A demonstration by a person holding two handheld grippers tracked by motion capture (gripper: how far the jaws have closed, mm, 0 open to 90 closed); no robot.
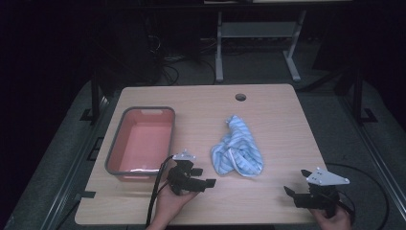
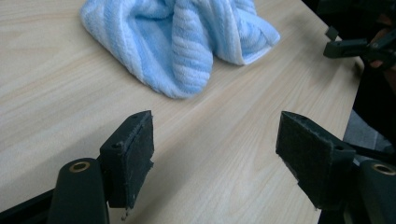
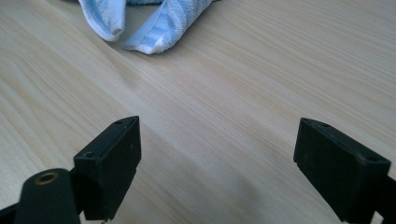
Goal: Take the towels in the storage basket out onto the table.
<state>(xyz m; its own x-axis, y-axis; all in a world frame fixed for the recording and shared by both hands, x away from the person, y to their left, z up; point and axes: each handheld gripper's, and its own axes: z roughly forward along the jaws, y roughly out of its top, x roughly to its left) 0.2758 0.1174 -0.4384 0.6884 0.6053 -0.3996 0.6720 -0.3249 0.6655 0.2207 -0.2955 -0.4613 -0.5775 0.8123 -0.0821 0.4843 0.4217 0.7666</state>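
A crumpled light-blue striped towel (image 1: 238, 149) lies on the wooden table (image 1: 277, 120), a little right of centre. My left gripper (image 1: 205, 176) is open near the front edge, just left of the towel, with nothing between its jaws. In the left gripper view the towel (image 2: 182, 42) lies a short way ahead of the open left gripper (image 2: 215, 135). My right gripper (image 1: 296, 182) is open at the front right, farther from the towel. In the right gripper view the towel's edge (image 3: 140, 23) lies well beyond the empty right gripper (image 3: 217, 149).
A pink tub with a grey rim (image 1: 115, 148) stands on the left of the table, beside my left gripper. A round cable hole (image 1: 240, 97) sits near the far edge. Beyond the table are dark floor, cables and a grey desk frame (image 1: 220, 48).
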